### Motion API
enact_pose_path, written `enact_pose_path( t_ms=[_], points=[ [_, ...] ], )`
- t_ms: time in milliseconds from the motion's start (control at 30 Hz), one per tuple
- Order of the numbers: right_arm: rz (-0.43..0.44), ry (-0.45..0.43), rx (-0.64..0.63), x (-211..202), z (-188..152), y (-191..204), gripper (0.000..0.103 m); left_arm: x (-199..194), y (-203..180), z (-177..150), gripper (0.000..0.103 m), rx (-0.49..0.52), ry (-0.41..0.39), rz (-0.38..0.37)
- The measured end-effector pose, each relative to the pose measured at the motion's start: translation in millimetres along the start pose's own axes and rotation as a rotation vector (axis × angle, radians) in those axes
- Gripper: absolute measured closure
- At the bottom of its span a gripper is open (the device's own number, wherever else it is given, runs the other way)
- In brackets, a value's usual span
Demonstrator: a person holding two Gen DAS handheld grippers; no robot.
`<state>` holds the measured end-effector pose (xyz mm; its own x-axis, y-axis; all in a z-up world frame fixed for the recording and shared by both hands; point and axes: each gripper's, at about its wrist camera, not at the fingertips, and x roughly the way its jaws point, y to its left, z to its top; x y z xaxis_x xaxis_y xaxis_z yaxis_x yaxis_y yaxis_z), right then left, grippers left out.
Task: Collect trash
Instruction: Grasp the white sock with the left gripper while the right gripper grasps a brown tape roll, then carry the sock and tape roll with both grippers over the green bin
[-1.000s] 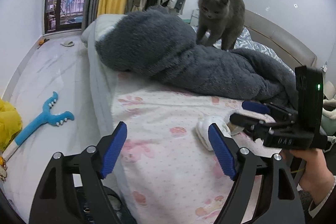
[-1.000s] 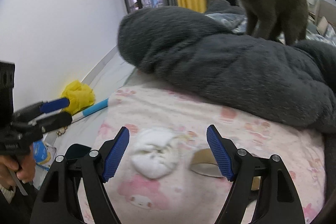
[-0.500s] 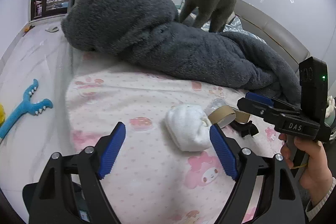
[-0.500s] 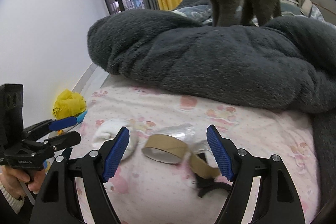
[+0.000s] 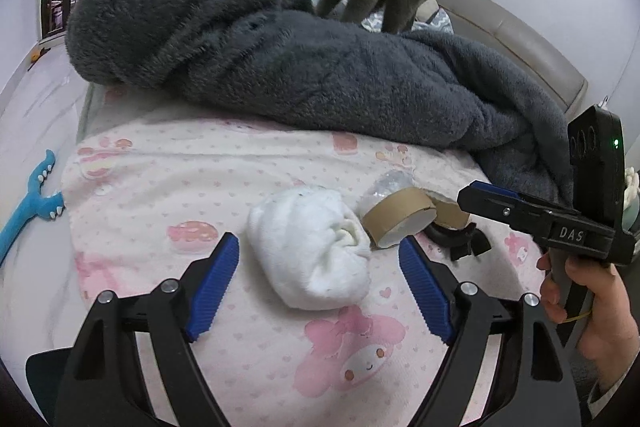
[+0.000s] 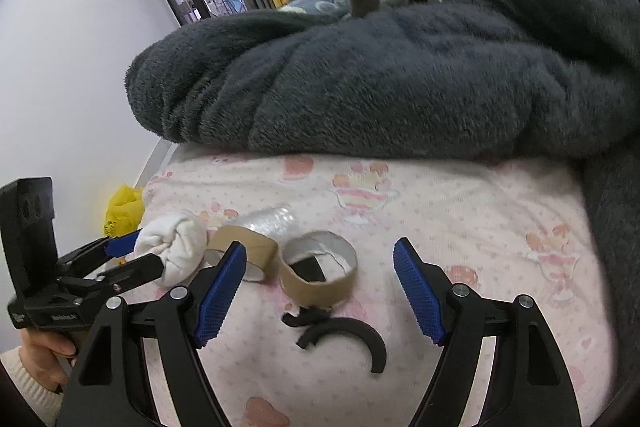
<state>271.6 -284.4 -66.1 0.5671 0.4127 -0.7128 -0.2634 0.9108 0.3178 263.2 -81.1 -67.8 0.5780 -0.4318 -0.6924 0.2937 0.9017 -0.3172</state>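
white wad (image 5: 316, 259) is framed between the parted fingers of the left gripper (image 5: 320, 291) — right gripper (image 6: 318, 291), likewise spread, is set further off over the cardboard rings (image 6: 318, 273).

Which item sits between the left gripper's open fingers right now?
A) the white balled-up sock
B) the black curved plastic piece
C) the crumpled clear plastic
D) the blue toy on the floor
A: in the left wrist view the white balled-up sock lies on the bedsheet between the left gripper's open fingers.
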Motion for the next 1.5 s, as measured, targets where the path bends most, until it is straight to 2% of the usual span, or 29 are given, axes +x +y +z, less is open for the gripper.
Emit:
enact_pose_path(
  t_ms=[200,300,367,667,933,1167,1500],
  points=[
    [0.042,0.041,0.044,4,-8,-10,0.032,16,-7,-2,0.029,0.031,0.021,0.023],
    [0.063,0.053,0.05,5,-11,-11,0.035,18,-8,-3,0.036,0.04,0.018,0.031],
    [0.069,0.055,0.044,5,-12,-9,0.036,19,-8,-2,0.045,0.042,0.017,0.038],
    [0.076,0.069,0.038,12,-8,-8,0.046,17,-12,-2,0.062,0.072,0.007,0.03],
    [0.074,0.088,0.024,22,-3,-5,0.057,-1,-12,-2,0.064,0.083,-0.015,0.006],
    [0.043,0.049,0.02,13,6,2,0.059,-22,-7,-3,0.064,0.07,-0.038,-0.016],
    [0.049,-0.018,0.053,-7,5,3,0.059,-46,7,-17,0.064,0.03,-0.04,0.023]
  ],
)
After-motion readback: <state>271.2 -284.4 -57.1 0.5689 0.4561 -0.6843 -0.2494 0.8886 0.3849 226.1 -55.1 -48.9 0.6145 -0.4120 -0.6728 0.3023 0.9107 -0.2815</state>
